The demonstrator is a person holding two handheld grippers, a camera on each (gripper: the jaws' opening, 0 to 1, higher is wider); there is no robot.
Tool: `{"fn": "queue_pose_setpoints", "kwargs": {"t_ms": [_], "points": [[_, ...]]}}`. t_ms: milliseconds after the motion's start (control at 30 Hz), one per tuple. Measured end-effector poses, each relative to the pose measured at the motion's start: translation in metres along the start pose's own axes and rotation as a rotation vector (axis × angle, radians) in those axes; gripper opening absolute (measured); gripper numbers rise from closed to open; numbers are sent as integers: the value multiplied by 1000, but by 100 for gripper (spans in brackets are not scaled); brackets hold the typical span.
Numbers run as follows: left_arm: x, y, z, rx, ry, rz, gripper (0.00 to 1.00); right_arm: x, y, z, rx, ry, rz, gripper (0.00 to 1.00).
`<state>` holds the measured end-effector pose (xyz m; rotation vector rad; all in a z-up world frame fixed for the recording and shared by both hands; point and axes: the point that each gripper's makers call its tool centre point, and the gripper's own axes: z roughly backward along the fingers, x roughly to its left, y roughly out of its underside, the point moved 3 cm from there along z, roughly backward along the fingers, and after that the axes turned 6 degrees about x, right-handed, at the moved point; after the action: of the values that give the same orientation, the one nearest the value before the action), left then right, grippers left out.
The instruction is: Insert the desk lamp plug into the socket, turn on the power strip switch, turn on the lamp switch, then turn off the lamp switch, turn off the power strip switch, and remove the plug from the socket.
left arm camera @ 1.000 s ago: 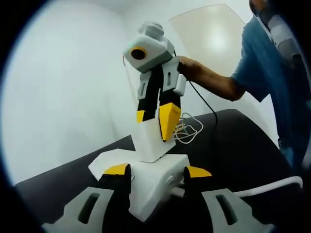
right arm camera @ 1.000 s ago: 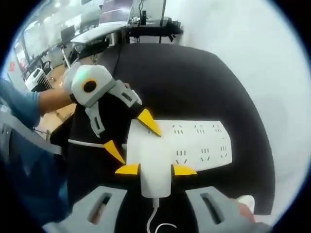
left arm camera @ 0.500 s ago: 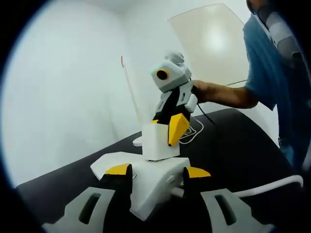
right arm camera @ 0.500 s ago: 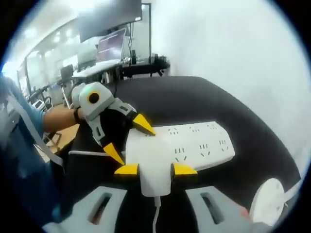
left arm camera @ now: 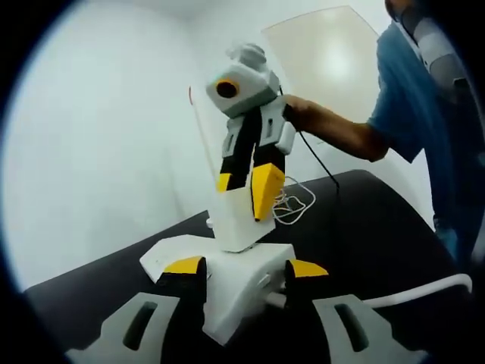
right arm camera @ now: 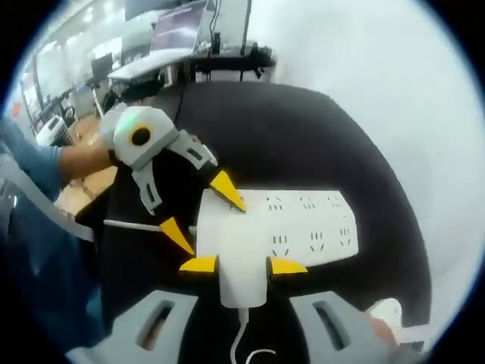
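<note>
Left tool [left arm camera: 235, 267], seen in the left gripper view: its two yellow-tipped jaws are clamped on one end of the long white plastic power strip [left arm camera: 231, 292], pinning that end to the black worktop [left arm camera: 364, 227].

Right tool [left arm camera: 244, 186], entering the same view from above: its jaws are clamped on the white block-shaped lamp plug [left arm camera: 235, 220], one yellow pad on each side face. The plug stands nearly upright on the strip's top face, tilted slightly. Whether its pins are seated in a socket or partly raised cannot be told.

Right gripper view: the right tool [right arm camera: 242, 265] looks down along the plug [right arm camera: 242, 262]. The power strip [right arm camera: 303, 231] runs from beneath the plug toward the right of the view, its long axis crosswise to the jaws, rows of socket holes facing up. The left tool [right arm camera: 201, 216] grips the strip's end just beside the plug. A thin white cord [right arm camera: 244, 341] leaves the plug's rear; a coil of white cord [left arm camera: 292, 201] lies on the worktop beyond.

The governing relation is that the plug's long axis is roughly perpendicular to the strip's top face, so the coming move, whether seating or withdrawing, should run along that axis while the left tool holds the strip down. The right hand is the nearer to the plug.
</note>
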<state>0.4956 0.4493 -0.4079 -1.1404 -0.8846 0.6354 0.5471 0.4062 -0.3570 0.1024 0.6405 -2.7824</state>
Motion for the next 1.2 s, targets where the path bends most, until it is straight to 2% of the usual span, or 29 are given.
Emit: {"fn": "queue_pose_setpoints", "kwargs": {"t_ms": [100, 233, 300, 400, 467, 567, 667, 867, 967, 1100, 1200], "points": [[-1, -1, 1, -4, -3, 3, 39, -2, 1, 1, -13, -4, -5, 23], [-3, -1, 0, -1, -1, 0, 38, -4, 10, 0, -147, -31, -33, 24], [-3, -2, 0, -2, 0, -2, 38, -4, 25, 1, -186, -66, -113, 24], [-3, -2, 0, -5, 1, -4, 38, -6, 39, 7, -266, -78, -186, 24], [-3, -2, 1, -5, 2, -3, 38, -14, 42, 15, -332, -70, -250, 24], [-3, -2, 1, -7, 1, -2, 38, -18, 42, 19, -386, -134, -320, 24], [-5, -4, 1, -11, -1, -11, 38, -20, 41, 21, -412, -190, -379, 24], [-4, -6, 7, -2, -5, -26, 39, -41, 43, 34, -473, -230, -480, 24], [4, -1, 11, 13, -9, 5, 43, -53, 52, 35, -484, -254, -556, 24], [9, 2, 14, 22, 1, 30, 46, -59, 64, 29, -494, -352, -678, 24], [12, 5, 16, 24, 5, 38, 48, -69, 77, 21, -495, -353, -733, 24]]}}
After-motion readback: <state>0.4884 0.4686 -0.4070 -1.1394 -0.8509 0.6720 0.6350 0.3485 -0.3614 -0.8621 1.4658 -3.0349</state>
